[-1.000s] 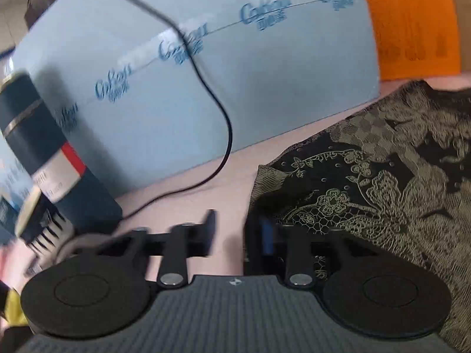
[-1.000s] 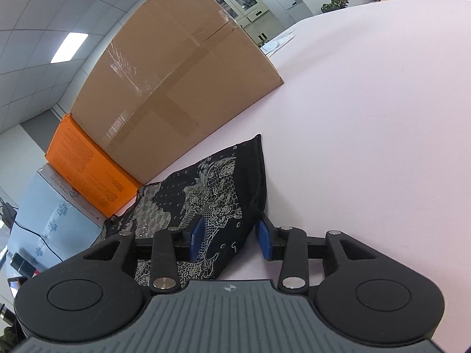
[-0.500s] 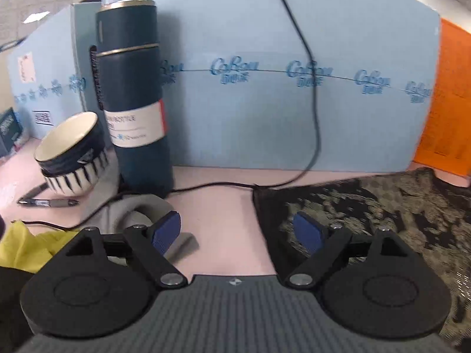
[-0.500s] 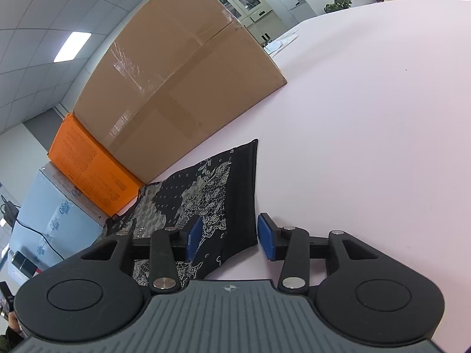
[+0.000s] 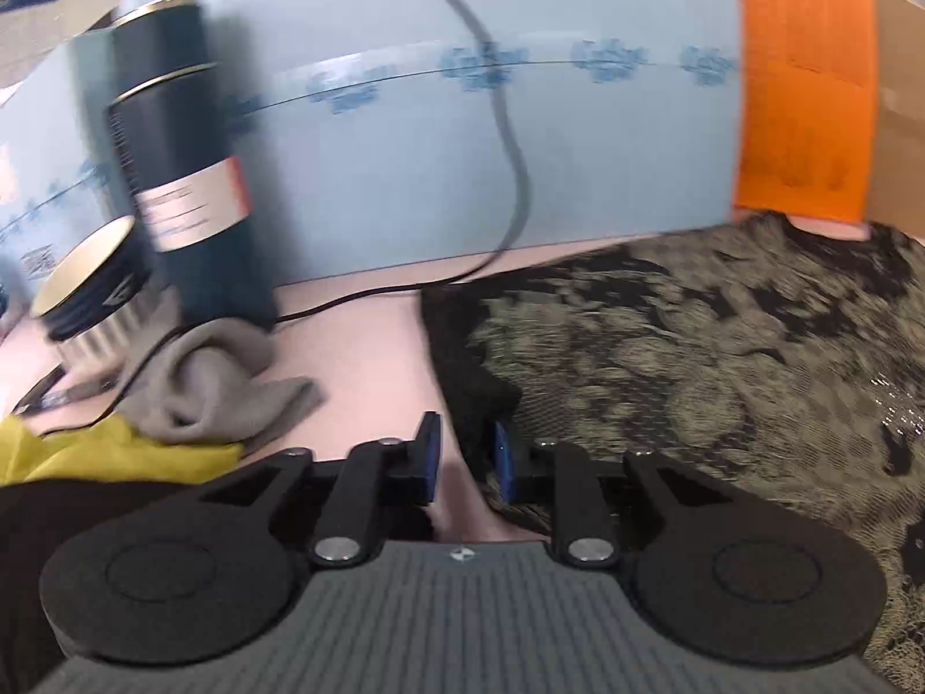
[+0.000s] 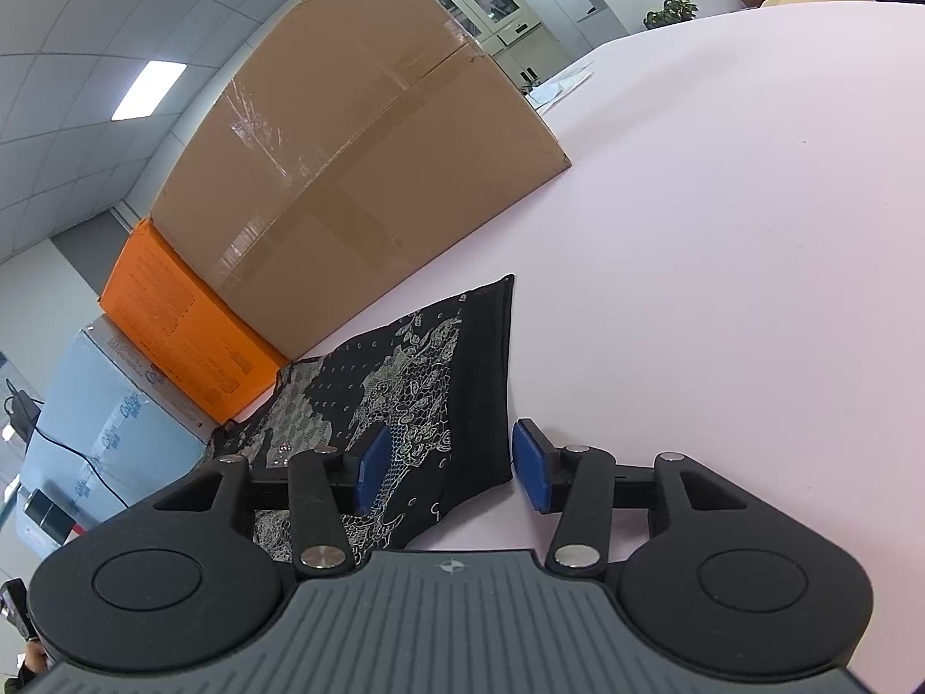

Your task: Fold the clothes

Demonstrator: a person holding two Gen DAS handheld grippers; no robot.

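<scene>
The patterned black garment (image 5: pixel 694 358) lay flat on the pink surface (image 6: pixel 722 202), in front of the blue board (image 5: pixel 376 173), orange box (image 6: pixel 173 312) and cardboard box (image 6: pixel 358 162). Left tongs (image 5: pixel 465 457) were closing around the garment's near-left edge, its dark hem between the blue pads but not visibly pinched. Right tongs (image 6: pixel 445 468) were opening, released, straddling the garment's right edge, which no longer touched either pad.

A black garment (image 6: pixel 416 405) carries pale gold lace-like floral patterning. Behind it stand an orange box (image 6: pixel 173 335), a plain brown carton (image 6: pixel 347 173) and a light-blue panel (image 5: pixel 376 144) with blurred, apparently blue lettering.
</scene>
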